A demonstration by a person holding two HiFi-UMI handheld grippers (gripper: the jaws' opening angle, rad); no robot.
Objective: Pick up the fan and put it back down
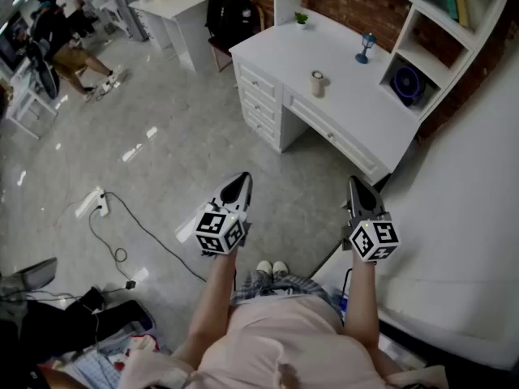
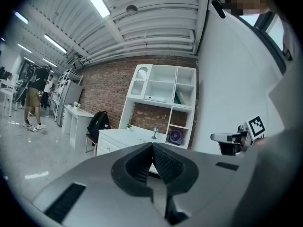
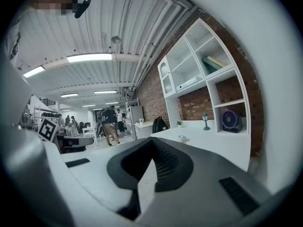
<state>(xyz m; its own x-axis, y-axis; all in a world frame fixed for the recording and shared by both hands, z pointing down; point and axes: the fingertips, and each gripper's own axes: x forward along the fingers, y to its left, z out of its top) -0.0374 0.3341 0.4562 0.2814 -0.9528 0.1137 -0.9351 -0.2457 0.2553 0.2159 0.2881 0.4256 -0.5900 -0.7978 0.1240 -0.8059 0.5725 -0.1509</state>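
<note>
While both are pinched shut and empty, left gripper (image 1: 238, 181) and right gripper (image 1: 358, 186) hover off the desk (image 1: 349, 104); fan (image 1: 407, 83) in desk's shelf.

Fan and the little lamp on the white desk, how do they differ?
The fan is round and broad; the lamp is slim and upright. The fan sits inside a shelf cubby; the lamp stands out on the open desktop. Both are small and bluish, near the desk's back.

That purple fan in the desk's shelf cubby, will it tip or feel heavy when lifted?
Probably light: the fan looks small, likely plastic. Its round upright face suggests it may tip if pushed high.
</note>
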